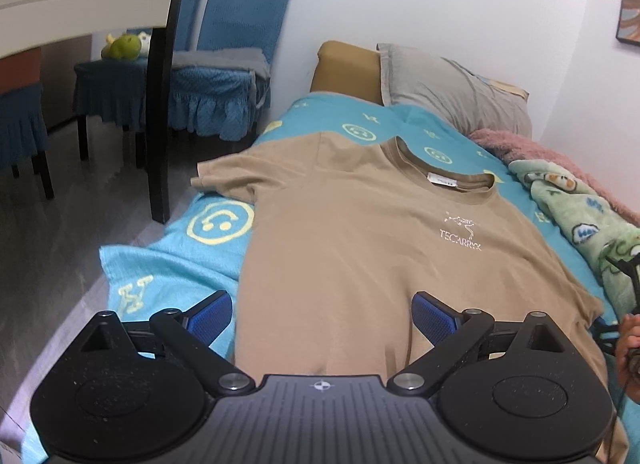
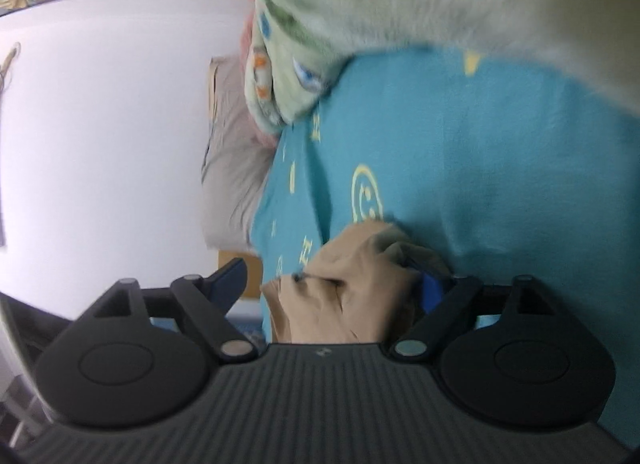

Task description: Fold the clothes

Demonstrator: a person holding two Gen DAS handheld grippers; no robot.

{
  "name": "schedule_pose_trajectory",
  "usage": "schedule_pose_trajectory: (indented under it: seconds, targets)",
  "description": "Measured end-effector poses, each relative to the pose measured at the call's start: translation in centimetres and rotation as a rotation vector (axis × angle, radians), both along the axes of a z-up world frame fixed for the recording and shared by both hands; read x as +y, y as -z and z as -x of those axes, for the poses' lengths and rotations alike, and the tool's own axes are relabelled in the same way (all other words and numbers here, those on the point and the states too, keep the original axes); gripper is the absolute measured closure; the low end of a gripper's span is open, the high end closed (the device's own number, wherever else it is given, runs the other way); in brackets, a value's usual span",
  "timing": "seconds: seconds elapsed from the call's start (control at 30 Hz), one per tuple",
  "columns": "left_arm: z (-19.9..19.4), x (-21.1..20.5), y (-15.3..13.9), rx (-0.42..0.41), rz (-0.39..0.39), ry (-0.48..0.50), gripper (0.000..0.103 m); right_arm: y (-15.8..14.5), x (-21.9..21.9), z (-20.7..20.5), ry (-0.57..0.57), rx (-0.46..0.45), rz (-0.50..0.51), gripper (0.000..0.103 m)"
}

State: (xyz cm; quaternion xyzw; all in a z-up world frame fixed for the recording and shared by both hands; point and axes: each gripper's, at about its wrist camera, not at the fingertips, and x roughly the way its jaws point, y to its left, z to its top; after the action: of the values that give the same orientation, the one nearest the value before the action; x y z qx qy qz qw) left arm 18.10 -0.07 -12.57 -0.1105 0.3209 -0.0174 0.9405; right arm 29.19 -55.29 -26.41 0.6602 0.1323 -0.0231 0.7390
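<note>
Tan T-shirt (image 1: 360, 232) lies spread front-up on the teal bedspread (image 1: 180, 260), collar toward upper right of the left wrist frame, long axis running away from the left gripper (image 1: 322, 318), whose jaws stand wide apart over the hem. Right gripper (image 2: 332, 284), jaws also apart, has bunched tan cloth between them, one pad touching it. Right view blurred.
</note>
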Motion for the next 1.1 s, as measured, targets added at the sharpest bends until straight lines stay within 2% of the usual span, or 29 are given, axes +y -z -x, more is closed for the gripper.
schedule_pose_trajectory:
  seconds: [0.17, 0.23, 0.27, 0.3, 0.33, 0.37, 0.4, 0.63, 0.67, 0.77, 0.93, 1.0, 1.1]
  targets:
    - [-1.2, -0.8, 1.1, 0.039, 0.027, 0.011, 0.005, 0.6, 0.1, -2.8, -0.069, -0.007, -0.052, 0.017]
    - [-1.6, -1.0, 1.5, 0.05, 0.031, 0.015, 0.005, -0.2, 0.5, -3.0, -0.069, -0.011, -0.002, 0.017]
    - [-1.7, -1.1, 1.7, 0.053, 0.028, 0.017, 0.005, -0.8, 0.7, -3.0, -0.066, -0.014, 0.033, 0.024]
    - [-1.8, -1.2, 1.8, 0.056, 0.028, 0.018, 0.005, -1.3, 0.9, -3.0, -0.063, -0.016, 0.067, 0.041]
    - [-1.9, -1.2, 2.0, 0.059, 0.03, 0.017, 0.005, -1.9, 1.2, -3.0, -0.06, -0.018, 0.102, 0.053]
    - [-2.0, -1.2, 2.1, 0.063, 0.032, 0.017, 0.005, -2.4, 1.4, -3.0, -0.057, -0.02, 0.136, 0.081]
    - [-2.0, -1.2, 2.1, 0.065, 0.034, 0.016, 0.005, -3.0, 1.7, -3.0, -0.054, -0.023, 0.171, 0.09]
    - [-1.3, -0.4, 1.3, 0.035, 0.058, -0.014, 0.005, -6.8, 3.3, -3.1, -0.031, -0.038, 0.413, 0.093]
    - [-1.2, -0.3, 1.1, 0.027, 0.061, -0.018, 0.005, -7.9, 4.3, -3.4, -0.052, -0.048, 0.48, 0.093]
    - [-0.8, 0.0, 0.5, 0.003, 0.065, -0.028, 0.005, -11.0, 9.8, -5.0, -0.219, -0.084, 0.733, 0.093]
    - [-0.7, 0.1, 0.1, -0.019, 0.043, -0.032, 0.005, -10.7, 21.4, -6.9, -0.601, -0.107, 1.08, 0.093]
    - [-0.6, 0.2, 0.0, -0.025, 0.033, -0.027, 0.005, -10.0, 24.3, -6.8, -0.699, -0.105, 1.133, 0.093]
    - [-0.6, 0.1, 0.0, -0.033, 0.03, -0.019, 0.005, -9.5, 25.6, -6.4, -0.751, -0.071, 1.115, 0.09]
